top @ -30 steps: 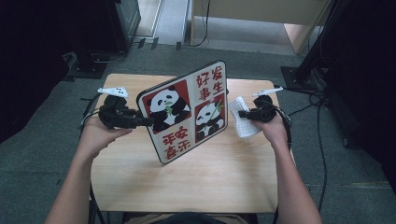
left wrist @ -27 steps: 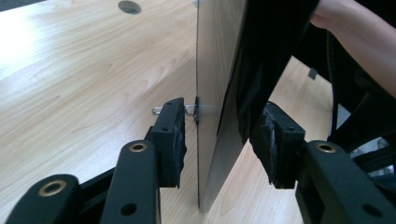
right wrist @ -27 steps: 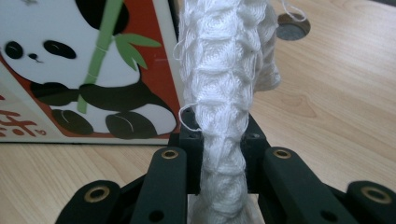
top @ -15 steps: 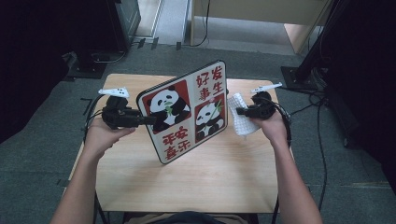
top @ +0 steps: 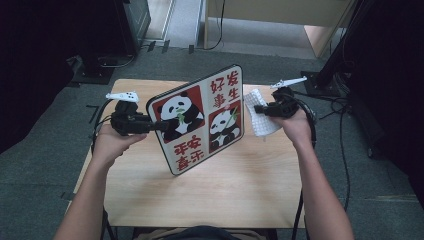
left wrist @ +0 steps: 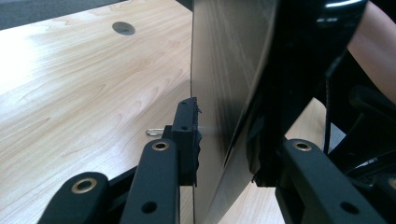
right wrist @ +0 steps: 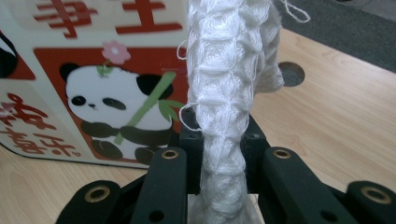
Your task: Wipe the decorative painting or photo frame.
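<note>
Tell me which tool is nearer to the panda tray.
Left. The left tool has just been closing its jaws on the panda tray's edge; the right tool holds a white cloth just beside the tray's far edge.

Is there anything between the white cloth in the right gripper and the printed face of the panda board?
Nothing visible. The right gripper is shut on the white cloth, which hangs beside the panda board, whose printed face is bare. The left gripper, jaws just closing, clamps the board's opposite edge, clear of that gap.
</note>
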### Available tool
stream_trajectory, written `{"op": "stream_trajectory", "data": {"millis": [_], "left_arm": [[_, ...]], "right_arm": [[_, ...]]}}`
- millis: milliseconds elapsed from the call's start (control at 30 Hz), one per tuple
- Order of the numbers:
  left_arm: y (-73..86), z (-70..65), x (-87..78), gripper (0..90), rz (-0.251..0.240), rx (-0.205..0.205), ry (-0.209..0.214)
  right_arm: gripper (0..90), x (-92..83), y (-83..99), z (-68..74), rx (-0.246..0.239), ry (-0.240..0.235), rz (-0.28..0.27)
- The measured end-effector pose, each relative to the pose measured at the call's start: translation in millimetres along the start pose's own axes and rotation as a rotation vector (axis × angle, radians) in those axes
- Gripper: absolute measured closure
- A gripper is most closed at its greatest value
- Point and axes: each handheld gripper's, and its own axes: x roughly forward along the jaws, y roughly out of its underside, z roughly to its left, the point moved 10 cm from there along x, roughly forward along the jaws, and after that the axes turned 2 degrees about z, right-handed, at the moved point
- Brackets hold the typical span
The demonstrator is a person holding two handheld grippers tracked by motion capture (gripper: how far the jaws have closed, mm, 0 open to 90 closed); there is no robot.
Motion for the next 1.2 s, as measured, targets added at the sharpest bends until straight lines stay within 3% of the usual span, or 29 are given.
{"op": "stream_trajectory", "data": {"millis": [467,733,1200], "left_arm": [[-4.3,-1.4,-0.2,76.2,-0.039,0.007,-0.005],[-5.3,0.6,1.4,78.8,-0.05,0.006,-0.017],[-6.4,2.2,1.1,79.9,-0.042,0.024,-0.015]], "right_arm": [[78.4,-22.9,-35.7,8.3,-0.02,-0.021,-0.033],[78.3,-32.2,-55.5,12.9,-0.036,-0.008,-0.053],[78.3,-65.1,-119.6,31.9,-0.118,0.022,-0.119]]}}
